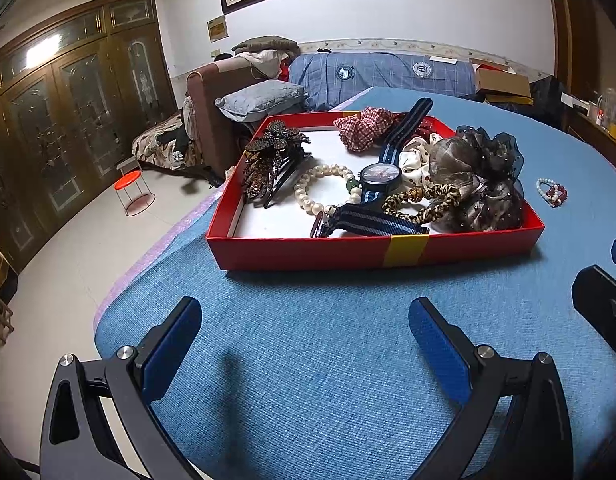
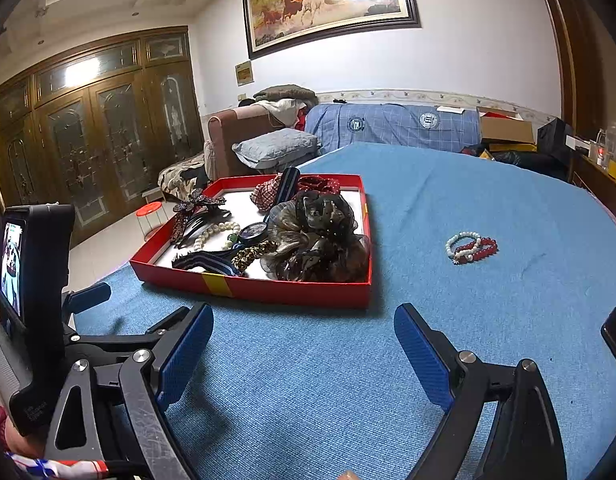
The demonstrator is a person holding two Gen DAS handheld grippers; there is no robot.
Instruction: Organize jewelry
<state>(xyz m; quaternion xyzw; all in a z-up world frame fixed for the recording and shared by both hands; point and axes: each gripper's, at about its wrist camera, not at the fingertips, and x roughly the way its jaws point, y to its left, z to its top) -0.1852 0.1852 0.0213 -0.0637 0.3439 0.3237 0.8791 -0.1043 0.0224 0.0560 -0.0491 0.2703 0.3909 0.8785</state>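
Two beaded bracelets (image 2: 471,249) lie loose on the surface (image 2: 308,360): light, limp, slippery. Pinch across bunched strands. Left tool (image 1: 306,332) and right tool (image 2: 304,338) gape empty.

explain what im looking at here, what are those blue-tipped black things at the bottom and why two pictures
There is no robot here. A person holds one pair of tongs in each hand, and a small camera on each looks forward along its two fingers. That gives two pictures of the same moment: one from the left tongs, one from the right tongs. Both stand open and hold nothing.

On the round table with the blue woven cloth sits a shallow red cardboard box holding a white pearl bracelet, a navy striped-strap wristwatch, hair clips and fabric scrunchies. A small bunch of red and white bead bracelets lies on the cloth outside the box, to its right.
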